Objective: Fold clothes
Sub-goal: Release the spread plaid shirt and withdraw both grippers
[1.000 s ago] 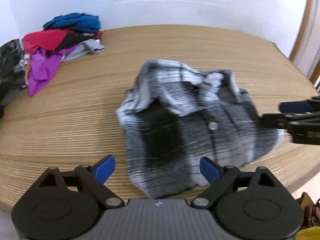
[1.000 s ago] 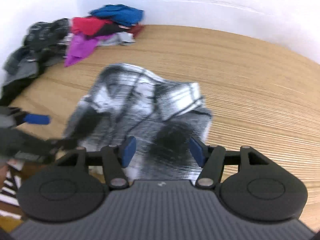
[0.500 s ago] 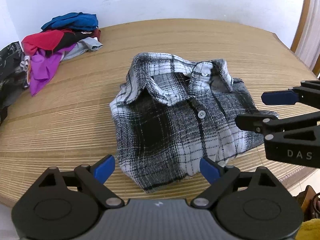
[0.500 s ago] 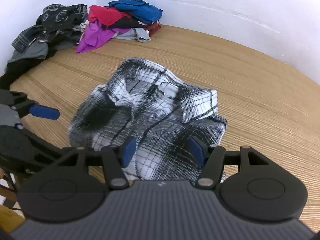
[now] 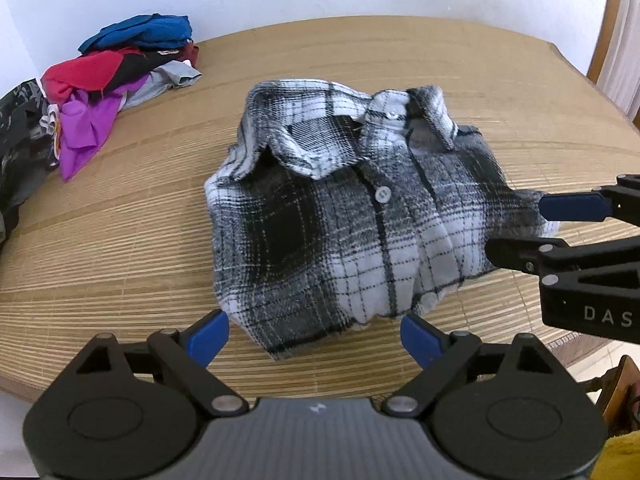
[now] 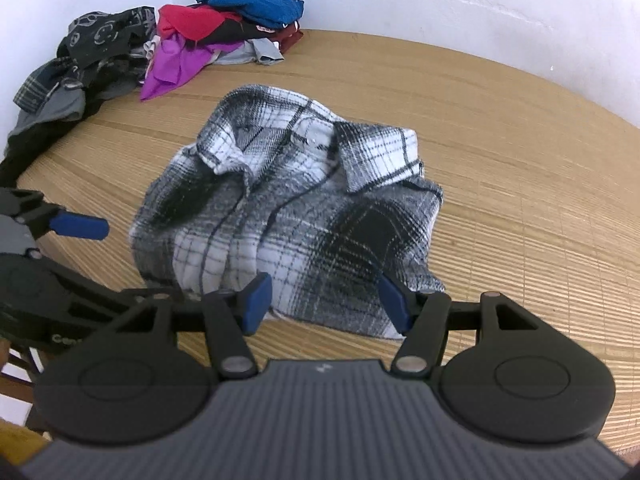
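Observation:
A black-and-white plaid shirt (image 5: 352, 216) lies folded into a compact bundle on the bamboo-mat table (image 5: 120, 248), collar up and buttons showing. It also shows in the right wrist view (image 6: 292, 216). My left gripper (image 5: 314, 334) is open and empty, just in front of the shirt's near hem. My right gripper (image 6: 324, 300) is open and empty, hovering over the shirt's near edge. The right gripper also shows in the left wrist view (image 5: 532, 224), beside the shirt's right side. The left gripper also shows at the left of the right wrist view (image 6: 92, 248).
A pile of unfolded clothes (image 5: 120, 76), blue, red, purple, grey and dark, lies at the table's far left corner against the white wall; it also shows in the right wrist view (image 6: 192, 36). The table's front edge (image 5: 560, 344) runs close below the shirt.
Both grippers have drawn back and risen from the shirt, open throughout. The shirt lies sharp and still now; a second ago it was blurred by motion.

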Available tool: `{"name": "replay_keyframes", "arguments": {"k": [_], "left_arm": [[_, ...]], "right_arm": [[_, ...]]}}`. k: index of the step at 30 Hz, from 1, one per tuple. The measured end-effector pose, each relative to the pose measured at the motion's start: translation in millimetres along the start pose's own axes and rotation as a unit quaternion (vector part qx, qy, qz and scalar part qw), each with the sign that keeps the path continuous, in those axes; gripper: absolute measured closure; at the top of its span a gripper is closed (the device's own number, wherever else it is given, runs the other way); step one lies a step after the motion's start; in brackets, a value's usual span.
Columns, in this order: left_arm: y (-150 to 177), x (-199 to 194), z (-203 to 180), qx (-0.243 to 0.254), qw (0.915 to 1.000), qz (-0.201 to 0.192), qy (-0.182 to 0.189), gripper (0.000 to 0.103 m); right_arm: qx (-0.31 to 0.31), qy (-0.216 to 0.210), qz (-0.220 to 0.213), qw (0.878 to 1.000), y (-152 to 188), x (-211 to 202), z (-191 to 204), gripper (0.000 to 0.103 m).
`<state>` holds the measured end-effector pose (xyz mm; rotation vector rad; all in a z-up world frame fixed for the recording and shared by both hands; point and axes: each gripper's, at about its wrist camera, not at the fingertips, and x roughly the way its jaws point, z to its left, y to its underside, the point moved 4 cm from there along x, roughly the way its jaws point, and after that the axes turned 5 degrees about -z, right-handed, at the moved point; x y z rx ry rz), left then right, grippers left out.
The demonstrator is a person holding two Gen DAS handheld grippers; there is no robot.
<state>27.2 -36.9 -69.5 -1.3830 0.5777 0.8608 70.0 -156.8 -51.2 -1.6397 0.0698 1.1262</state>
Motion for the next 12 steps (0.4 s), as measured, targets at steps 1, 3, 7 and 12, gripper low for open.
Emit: {"name": "replay_keyframes", "arguments": {"k": [1, 3, 7, 12], "left_arm": [[-0.4, -0.1, -1.7, 0.003, 1.0000, 0.000, 0.000, 0.009], [-1.2, -0.5, -5.1, 0.008, 1.0000, -0.003, 0.001, 0.009], [-3.0, -0.5, -10.2, 0.014, 0.9998, -0.008, 0.006, 0.009], [-6.5, -0.9, -16.0, 0.025, 0.9995, -0.018, 0.008, 0.009]], "right_arm": [[0.001, 0.001, -0.001, 1.000, 0.4, -0.6, -1.0, 0.041], [0.003, 0.002, -0.003, 1.000, 0.5, -2.0, -3.1, 0.041], [0.005, 0.002, -0.006, 1.000, 0.3, -2.0, -7.1, 0.041], [0.002, 0.001, -0.005, 1.000, 0.0, -0.7, -7.9, 0.041]]}}
